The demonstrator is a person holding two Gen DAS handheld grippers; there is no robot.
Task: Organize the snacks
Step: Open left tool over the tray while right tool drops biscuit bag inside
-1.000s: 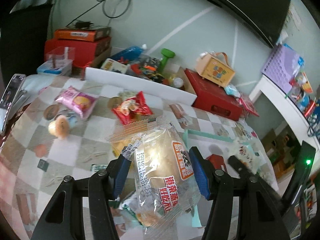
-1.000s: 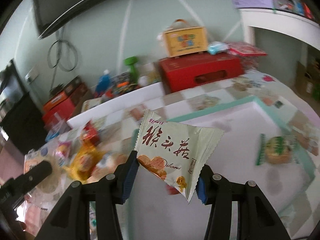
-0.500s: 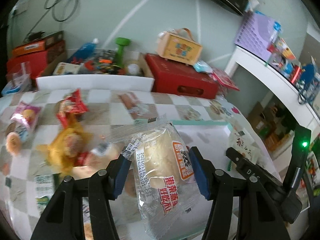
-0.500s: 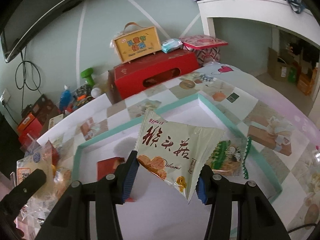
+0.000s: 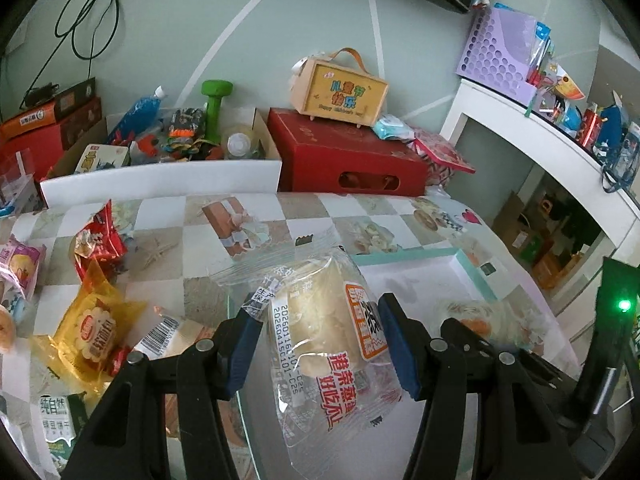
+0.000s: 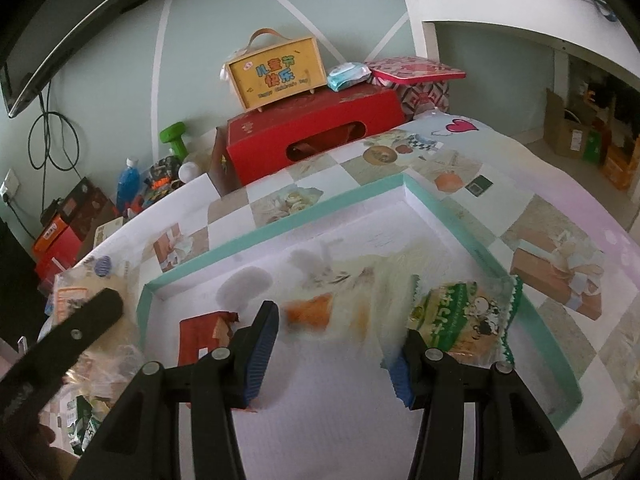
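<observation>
My left gripper (image 5: 320, 344) is shut on a clear bread packet (image 5: 324, 344) with red lettering, held over the near left corner of the teal-rimmed white tray (image 5: 466, 268). My right gripper (image 6: 332, 348) is open over the tray (image 6: 452, 220). A cream snack packet (image 6: 340, 296) shows as a blur beyond its fingers, falling onto the tray floor. A green packet (image 6: 460, 320) and a red packet (image 6: 204, 332) lie in the tray. The right gripper shows at the right of the left wrist view (image 5: 460, 328).
Loose snacks lie left of the tray: a yellow packet (image 5: 94, 328), a red packet (image 5: 98, 236), a pink packet (image 5: 18, 264). A red box (image 5: 344, 164) with a yellow carry case (image 5: 340, 92) stands behind the table. A white shelf (image 5: 560, 148) is at right.
My right gripper has opened and let go of the cream packet, which drops into the tray. My left gripper has carried the bread packet right, over the tray's edge.
</observation>
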